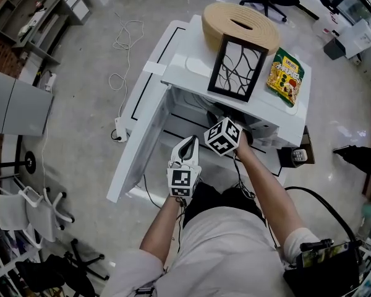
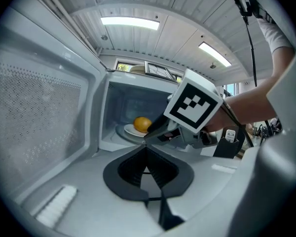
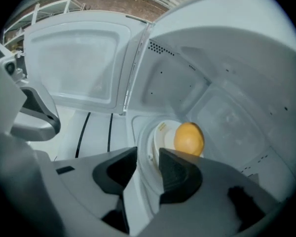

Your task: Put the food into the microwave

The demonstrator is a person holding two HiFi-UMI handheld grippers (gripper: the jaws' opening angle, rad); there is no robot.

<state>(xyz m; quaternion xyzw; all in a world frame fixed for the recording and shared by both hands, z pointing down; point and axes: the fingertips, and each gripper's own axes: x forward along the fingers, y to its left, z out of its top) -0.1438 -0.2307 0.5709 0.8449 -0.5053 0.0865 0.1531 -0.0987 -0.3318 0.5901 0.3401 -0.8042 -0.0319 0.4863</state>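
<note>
A white microwave (image 1: pixel 191 67) stands with its door (image 1: pixel 142 135) swung open to the left. Inside, an orange (image 3: pixel 189 138) rests on a white plate (image 3: pixel 157 144) on the glass turntable. My right gripper (image 3: pixel 148 168) reaches into the opening, open, with the plate's near rim showing in the gap between its fingers and nothing pinched. Only its marker cube (image 1: pixel 222 136) shows in the head view. My left gripper (image 2: pixel 147 154) hangs in front of the opening, shut and empty, looking at the orange (image 2: pixel 142 124) and the right gripper (image 2: pixel 155 131).
On the microwave's top lie a round tan woven basket (image 1: pixel 240 26), a black-framed panel (image 1: pixel 238 67) and a snack bag (image 1: pixel 285 76). A white cable (image 1: pixel 120 42) and power strip (image 1: pixel 119 132) lie on the floor to the left. White chairs (image 1: pixel 43 206) stand at bottom left.
</note>
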